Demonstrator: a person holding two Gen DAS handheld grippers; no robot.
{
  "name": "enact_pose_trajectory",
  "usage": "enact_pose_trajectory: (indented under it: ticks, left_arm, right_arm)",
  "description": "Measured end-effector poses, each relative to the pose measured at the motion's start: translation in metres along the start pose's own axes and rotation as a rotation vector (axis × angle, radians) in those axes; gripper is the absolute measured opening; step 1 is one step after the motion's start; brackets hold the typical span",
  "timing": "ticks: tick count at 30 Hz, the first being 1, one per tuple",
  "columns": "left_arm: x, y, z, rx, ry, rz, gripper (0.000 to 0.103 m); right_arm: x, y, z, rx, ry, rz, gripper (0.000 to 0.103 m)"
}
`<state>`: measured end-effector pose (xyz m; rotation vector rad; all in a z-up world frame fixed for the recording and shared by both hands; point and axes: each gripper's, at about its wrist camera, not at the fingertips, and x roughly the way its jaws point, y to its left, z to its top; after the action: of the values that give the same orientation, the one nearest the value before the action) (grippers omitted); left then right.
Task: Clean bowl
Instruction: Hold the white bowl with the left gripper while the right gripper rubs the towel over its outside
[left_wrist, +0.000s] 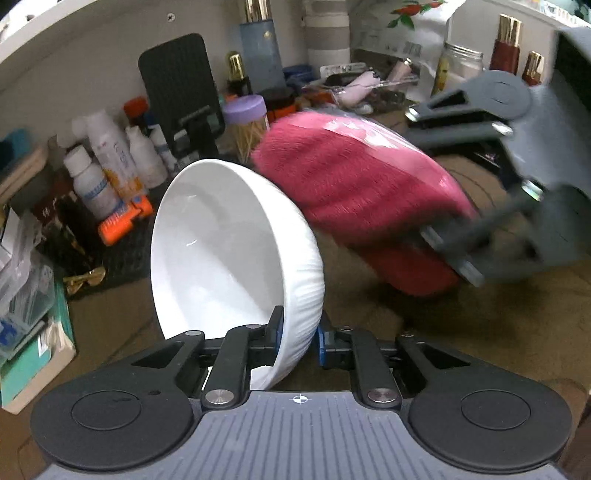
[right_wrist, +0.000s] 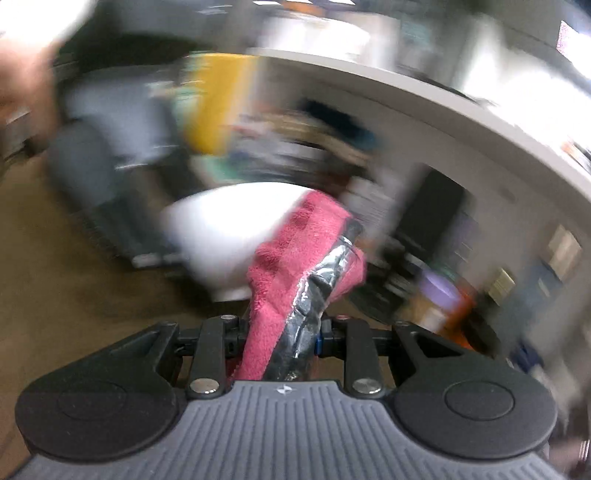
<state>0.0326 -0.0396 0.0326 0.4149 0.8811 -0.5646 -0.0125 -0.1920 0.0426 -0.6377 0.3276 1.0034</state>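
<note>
A white ribbed bowl (left_wrist: 229, 243) is tilted on its side, its opening facing left. My left gripper (left_wrist: 298, 338) is shut on the bowl's rim. My right gripper (right_wrist: 280, 338) is shut on a pink cloth (right_wrist: 295, 251) partly wrapped in clear plastic. In the left wrist view the right gripper (left_wrist: 461, 258) holds the pink cloth (left_wrist: 351, 184) against the outside of the bowl on its right. The right wrist view is motion-blurred; the bowl (right_wrist: 229, 229) shows as a white shape just behind the cloth.
A brown table (left_wrist: 480, 332) lies below. Along the back stand white bottles (left_wrist: 107, 166), an orange brush (left_wrist: 125, 218), a black stand (left_wrist: 181, 92), a purple-lidded jar (left_wrist: 247, 125) and other clutter. Boxes (left_wrist: 33, 332) are stacked at left.
</note>
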Motion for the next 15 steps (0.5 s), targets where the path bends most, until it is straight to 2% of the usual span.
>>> enact_pose_trajectory:
  ticks: [2, 4, 7, 10, 12, 13, 15]
  left_arm:
    - [-0.005, -0.002, -0.008, 0.002, -0.008, -0.021, 0.018]
    - [-0.008, -0.003, -0.015, -0.003, -0.017, -0.033, 0.018]
    - [-0.008, -0.01, -0.019, 0.011, -0.009, -0.021, 0.021]
    - [-0.006, -0.021, -0.018, 0.052, 0.015, 0.0, 0.027]
    - [-0.004, -0.025, -0.017, 0.065, 0.025, -0.003, 0.031]
    - [-0.004, -0.024, -0.017, 0.064, 0.022, -0.005, 0.035]
    - [-0.005, -0.02, -0.019, 0.049, 0.005, -0.003, 0.036]
  right_arm:
    - [-0.013, 0.012, 0.004, -0.018, -0.016, 0.087, 0.027]
    - [-0.03, 0.015, 0.001, 0.044, -0.06, 0.131, 0.027]
    - [-0.042, 0.003, -0.005, 0.169, -0.132, 0.149, 0.027]
    - [-0.031, -0.011, 0.001, 0.223, -0.121, 0.181, 0.027]
    - [-0.011, -0.025, 0.007, 0.253, -0.054, 0.122, 0.027]
    - [-0.007, -0.029, 0.007, 0.26, -0.047, 0.11, 0.028]
    - [-0.001, -0.042, 0.005, 0.306, -0.046, 0.049, 0.027]
